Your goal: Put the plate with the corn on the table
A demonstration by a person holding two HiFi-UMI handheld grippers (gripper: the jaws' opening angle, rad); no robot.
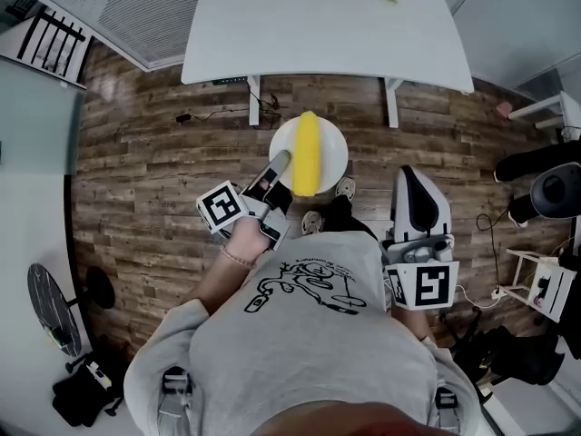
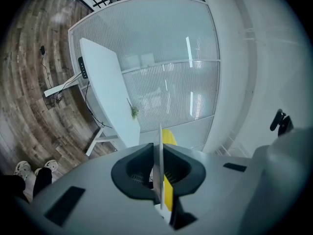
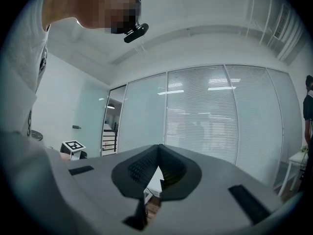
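Plate (image 1: 334,151) with corn (image 1: 307,153) mid-frame, above the floor, short of the table (image 1: 318,25) at top. Rim pinched edge-on by left gripper (image 1: 280,162) (thin hold, lopsided load). Best held level, carried forward, lowered flat before letting go. Right gripper (image 3: 157,151) lower right, pressed together, empty.

Bright, even indoor light all round. Strip-light reflections glint on the ribbed frosted glass wall (image 2: 166,82); a pale sheen sits on the brown wood-plank floor (image 1: 107,86). Heavy fisheye bending, black corners, nearest foreground soft.
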